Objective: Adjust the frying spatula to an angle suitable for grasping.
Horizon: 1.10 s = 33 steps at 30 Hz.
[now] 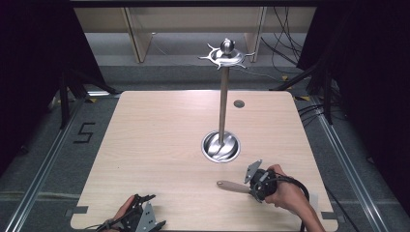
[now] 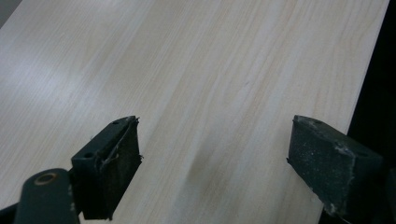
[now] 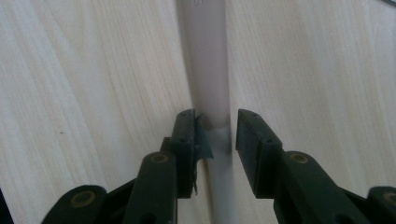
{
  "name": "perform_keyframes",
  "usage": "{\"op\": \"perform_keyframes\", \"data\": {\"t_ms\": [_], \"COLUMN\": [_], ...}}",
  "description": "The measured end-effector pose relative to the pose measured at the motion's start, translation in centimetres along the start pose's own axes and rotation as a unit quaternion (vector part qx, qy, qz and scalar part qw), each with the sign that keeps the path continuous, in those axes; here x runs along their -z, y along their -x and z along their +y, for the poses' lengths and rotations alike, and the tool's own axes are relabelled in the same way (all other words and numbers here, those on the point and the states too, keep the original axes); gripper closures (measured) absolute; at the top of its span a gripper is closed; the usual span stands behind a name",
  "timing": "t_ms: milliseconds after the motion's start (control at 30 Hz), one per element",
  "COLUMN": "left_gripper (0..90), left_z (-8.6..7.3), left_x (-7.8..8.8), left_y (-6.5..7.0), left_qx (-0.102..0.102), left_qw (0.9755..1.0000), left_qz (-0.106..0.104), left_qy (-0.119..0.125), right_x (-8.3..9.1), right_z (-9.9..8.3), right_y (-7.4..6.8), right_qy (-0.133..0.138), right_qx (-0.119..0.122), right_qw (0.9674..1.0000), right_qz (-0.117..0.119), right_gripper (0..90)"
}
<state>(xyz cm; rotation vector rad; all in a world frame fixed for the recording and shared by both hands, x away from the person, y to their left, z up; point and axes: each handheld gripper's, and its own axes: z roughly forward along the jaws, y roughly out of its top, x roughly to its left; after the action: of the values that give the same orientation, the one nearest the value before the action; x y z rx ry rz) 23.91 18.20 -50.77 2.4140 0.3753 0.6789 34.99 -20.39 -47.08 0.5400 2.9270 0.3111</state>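
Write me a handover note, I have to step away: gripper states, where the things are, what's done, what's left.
Right gripper: jaws closed around the pale handle of a utensil lying flat on the table; they look to be touching it, but it is not lifted.
Left gripper: jaws wide open, nothing between them, at the table's near left edge.
Metal stand: upright in its round base, hook ring on top, nothing hanging from it.
Done: handle grasped.
Left: probably lift the utensil and hang it on the stand.
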Motion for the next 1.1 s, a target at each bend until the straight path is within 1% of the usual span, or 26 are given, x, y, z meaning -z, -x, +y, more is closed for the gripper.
{"op": "perform_keyframes", "data": {"t_ms": [33,67,100,133,167,200,233,300,333,367,400,433,467,533,567,600,633,667,700,733,767,800,833,933,967,1100], "left_gripper": [15.9,15.9,15.9,15.9,15.9,15.9,15.9,15.9,15.9,15.9,15.9,15.9,15.9,15.9,15.9,15.9,15.9,15.9,15.9,15.9,15.9,15.9,15.9,15.9,15.9,15.9], "left_z": [0.0,0.0,0.0,0.0,0.0,0.0,-0.1,-0.1,0.0,0.0,0.0,0.0,-0.1,0.0,0.0,0.0,0.0,0.0,0.0,-0.1,-0.1,-0.1,0.0,0.0,0.0,0.0], "left_x": [0.0,0.0,0.0,0.0,0.1,0.1,0.0,0.0,0.0,0.0,0.0,0.0,0.0,0.0,0.0,0.0,0.0,0.0,0.0,0.0,-0.1,-0.1,-0.1,-0.1,0.0,-0.1], "left_y": [0.0,0.0,0.0,0.0,-0.1,-0.1,0.0,0.0,0.0,0.0,0.0,0.0,0.0,0.0,0.0,0.0,0.0,0.0,0.0,0.0,0.0,0.0,0.0,0.0,0.0,0.0], "left_qx": [0.0,0.0,0.001,0.001,-0.001,0.0,0.005,0.004,0.001,0.001,0.0,0.0,0.001,0.001,0.001,0.001,0.001,0.001,0.001,0.002,0.001,0.001,0.0,0.0,0.001,0.001], "left_qw": [1.0,1.0,1.0,1.0,1.0,1.0,0.9998,0.9999,0.9999,0.9999,0.9999,0.9999,0.9999,0.9999,0.9999,0.9999,0.9999,0.9999,0.9999,0.9999,1.0,1.0,1.0,1.0,1.0,1.0], "left_qz": [0.0,0.001,0.007,0.008,0.005,0.008,0.018,0.015,0.015,0.015,0.017,0.017,0.012,0.013,0.014,0.014,0.013,0.013,0.013,0.013,0.005,0.005,0.009,0.008,0.004,0.005], "left_qy": [0.0,0.0,0.0,0.002,-0.005,-0.005,0.004,0.004,0.001,0.001,-0.001,-0.001,0.0,0.001,0.001,0.001,0.001,0.001,0.001,0.001,0.002,0.002,0.002,0.002,0.002,0.002], "right_x": [0.0,-0.1,-0.2,-0.2,-0.3,-0.3,-0.4,-0.5,-0.6,-0.6,-0.6,-0.6,-0.6,-0.6,-0.6,-0.6,-0.6,-0.7,-0.7,-0.7,-0.7,-0.6,-0.6,-0.7,-0.7,-0.7], "right_z": [0.0,0.1,0.1,0.1,0.2,0.2,0.2,0.3,0.3,0.3,0.3,0.3,0.4,0.6,0.7,0.7,0.7,0.9,0.9,1.1,1.2,1.2,1.2,1.3,1.3,1.4], "right_y": [0.0,0.3,0.1,0.1,0.1,0.2,0.3,0.4,0.6,0.6,0.4,0.4,0.4,0.4,0.3,0.3,0.5,0.4,0.4,0.4,0.4,0.4,0.4,0.5,0.3,0.3], "right_qy": [0.0,0.006,-0.001,-0.001,-0.006,-0.006,-0.008,-0.008,-0.006,-0.006,-0.01,-0.01,-0.014,-0.017,-0.024,-0.024,-0.025,-0.033,-0.033,-0.039,-0.044,-0.046,-0.046,-0.047,-0.05,-0.047], "right_qx": [0.0,0.025,0.009,0.009,0.006,0.007,0.013,0.013,0.029,0.029,0.016,0.016,0.01,0.016,0.012,0.012,0.025,0.032,0.032,0.04,0.04,0.043,0.043,0.049,0.044,0.055], "right_qw": [1.0,0.9996,0.9999,0.9999,0.9999,0.9999,0.9998,0.9998,0.9995,0.9995,0.9997,0.9997,0.9998,0.9996,0.9996,0.9996,0.9994,0.999,0.999,0.9984,0.9983,0.998,0.998,0.9977,0.9978,0.9974], "right_qz": [0.0,0.009,0.011,0.011,0.007,0.007,0.011,0.01,0.013,0.013,0.013,0.013,0.012,0.014,0.013,0.013,0.008,0.004,0.004,0.002,-0.001,0.002,0.002,-0.001,-0.002,-0.002], "right_gripper": [69.5,70.5,70.6,70.6,71.3,71.7,71.9,72.2,72.6,72.6,73.3,73.3,73.6,74.2,74.3,74.3,74.5,74.9,74.9,75.2,75.3,75.4,75.4,75.4,75.7,76.1]}}
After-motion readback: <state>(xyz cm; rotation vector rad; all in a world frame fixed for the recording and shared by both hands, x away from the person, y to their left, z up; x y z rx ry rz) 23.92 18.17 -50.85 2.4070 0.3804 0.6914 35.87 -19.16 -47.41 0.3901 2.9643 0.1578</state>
